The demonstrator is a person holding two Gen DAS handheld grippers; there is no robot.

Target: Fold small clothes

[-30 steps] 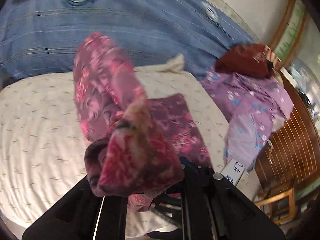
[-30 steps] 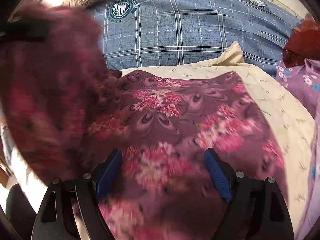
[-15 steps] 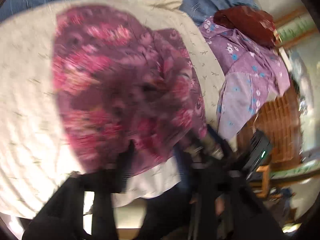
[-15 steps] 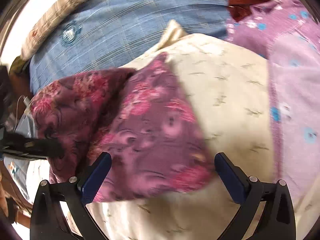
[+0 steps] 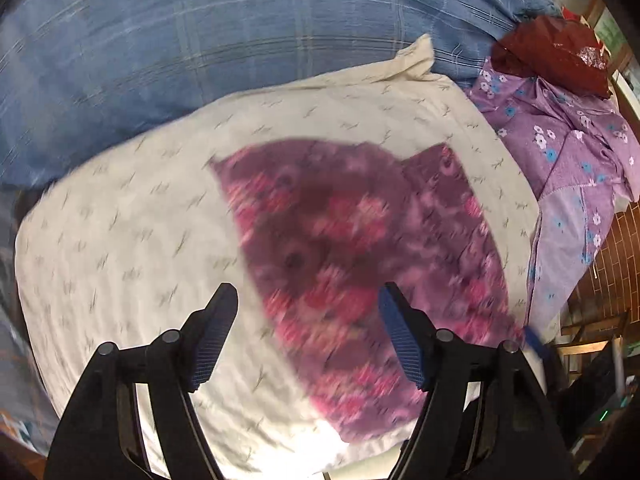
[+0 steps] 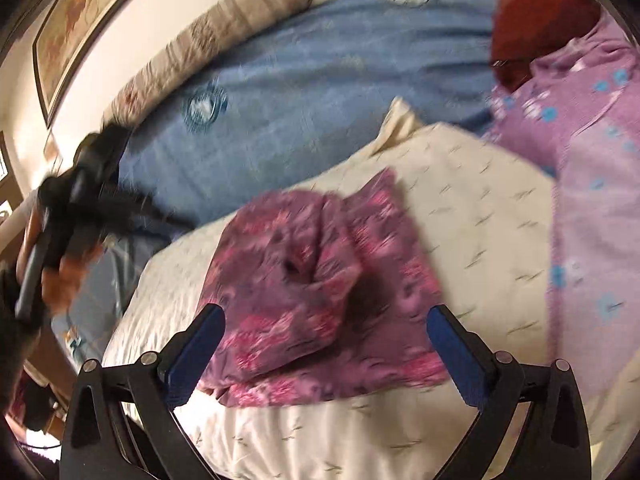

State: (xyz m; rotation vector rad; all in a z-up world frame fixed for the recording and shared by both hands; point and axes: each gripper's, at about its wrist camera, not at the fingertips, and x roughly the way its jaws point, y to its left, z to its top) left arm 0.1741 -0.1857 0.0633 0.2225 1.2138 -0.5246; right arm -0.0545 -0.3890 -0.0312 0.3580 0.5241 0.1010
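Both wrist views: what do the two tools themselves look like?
The left tool and right tool match: black angular linkage arms with round silver pivot pins, each finger tipped by a flat, ribbed blue pad. No cables, markings or sleeves are visible.

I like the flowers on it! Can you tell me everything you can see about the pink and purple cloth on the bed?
The cloth is thin, soft-looking fabric, dark purple with bright pink flowers. It lies folded on the cream sheet, one layer flopped over another, with a puffy, wrinkled bump in the middle. Neither hand-held gripper touches it; both are open. The purple clothes lie apart from it. The pictures are blurry, so small details are unclear.
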